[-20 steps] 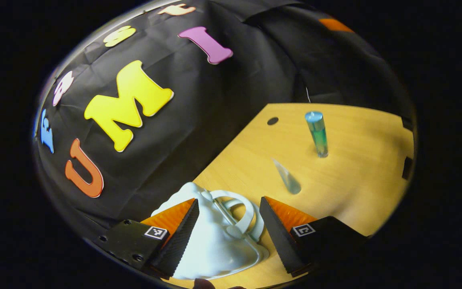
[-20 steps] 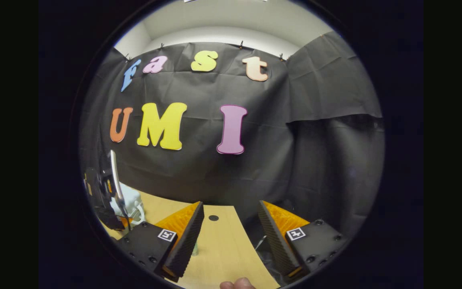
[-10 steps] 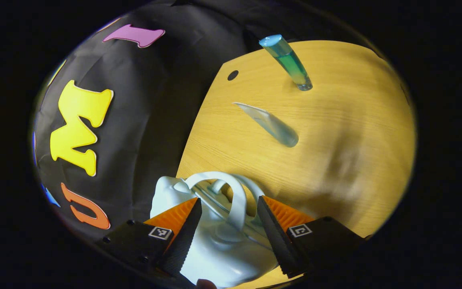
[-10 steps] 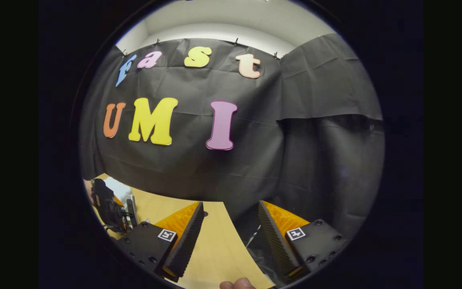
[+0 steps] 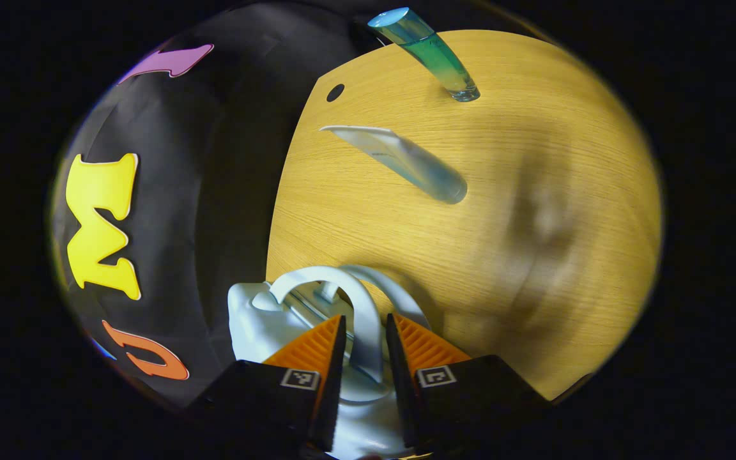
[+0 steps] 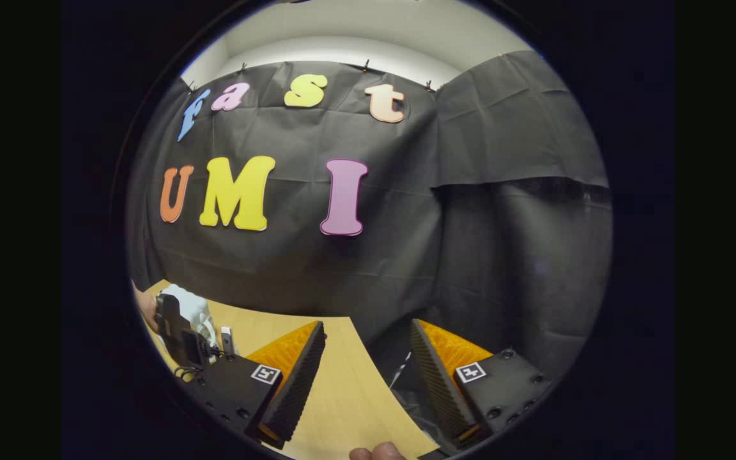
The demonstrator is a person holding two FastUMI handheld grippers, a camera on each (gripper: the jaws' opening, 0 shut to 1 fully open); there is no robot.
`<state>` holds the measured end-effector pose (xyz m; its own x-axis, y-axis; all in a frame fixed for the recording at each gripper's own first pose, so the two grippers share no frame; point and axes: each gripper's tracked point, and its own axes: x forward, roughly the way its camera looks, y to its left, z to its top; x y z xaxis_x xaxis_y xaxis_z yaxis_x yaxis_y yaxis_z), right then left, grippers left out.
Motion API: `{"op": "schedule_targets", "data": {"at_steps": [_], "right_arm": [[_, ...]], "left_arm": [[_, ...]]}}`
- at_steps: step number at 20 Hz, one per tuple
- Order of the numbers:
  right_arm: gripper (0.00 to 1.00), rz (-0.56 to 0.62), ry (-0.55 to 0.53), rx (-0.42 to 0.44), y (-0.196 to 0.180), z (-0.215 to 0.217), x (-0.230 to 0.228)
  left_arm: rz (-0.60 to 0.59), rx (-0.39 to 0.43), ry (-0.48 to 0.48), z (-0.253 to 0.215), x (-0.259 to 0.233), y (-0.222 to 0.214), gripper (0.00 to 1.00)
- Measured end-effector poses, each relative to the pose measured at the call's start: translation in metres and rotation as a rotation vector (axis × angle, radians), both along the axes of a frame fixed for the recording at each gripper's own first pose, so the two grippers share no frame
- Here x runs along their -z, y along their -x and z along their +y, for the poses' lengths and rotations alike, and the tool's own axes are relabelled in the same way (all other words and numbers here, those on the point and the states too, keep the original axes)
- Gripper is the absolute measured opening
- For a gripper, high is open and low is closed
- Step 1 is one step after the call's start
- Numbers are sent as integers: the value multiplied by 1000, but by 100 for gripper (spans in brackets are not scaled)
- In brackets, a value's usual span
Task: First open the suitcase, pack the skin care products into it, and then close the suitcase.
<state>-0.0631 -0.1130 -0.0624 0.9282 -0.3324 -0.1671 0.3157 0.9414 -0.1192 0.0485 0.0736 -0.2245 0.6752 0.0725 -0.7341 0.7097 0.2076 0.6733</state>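
Two fingers of the left gripper (image 5: 366, 367) pinch the arched white plastic handle (image 5: 349, 300) of the small pale-blue hard-shell suitcase (image 5: 266, 319); the case sits at the wooden table's (image 5: 534, 160) edge by the black cloth; beyond the suitcase lie a flattened translucent squeeze tube (image 5: 406, 163) and, farther off, a blue-green capped tube (image 5: 429, 51) (both unpacked); the right gripper (image 6: 365, 377) hangs spread and empty, well apart from the suitcase. A pull on the handle may drag or tip the light case rather than open it, or slide it off the edge.
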Motion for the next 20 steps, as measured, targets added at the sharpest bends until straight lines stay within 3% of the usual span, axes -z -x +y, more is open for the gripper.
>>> {"op": "schedule_targets", "data": {"at_steps": [1,6,11,14,18,20], "right_arm": [[80,1,2,-1,1,2,1],[81,9,12,-5,4,10,4],[81,-4,-3,-34,0,27,0],[81,-5,-6,-80,-8,47,-1],[81,-17,0,-148,-18,77,-11],[81,-13,-1,-175,-26,90,-13]], "left_arm": [[-4,-10,10,0,-2,1,27],[-79,-29,77,4,-30,0,17],[-265,-96,277,35,-113,-14,7],[-367,-192,471,69,-163,-14,5],[-533,-368,754,154,-219,-16,3],[-590,-464,837,189,-235,-7,3]]}}
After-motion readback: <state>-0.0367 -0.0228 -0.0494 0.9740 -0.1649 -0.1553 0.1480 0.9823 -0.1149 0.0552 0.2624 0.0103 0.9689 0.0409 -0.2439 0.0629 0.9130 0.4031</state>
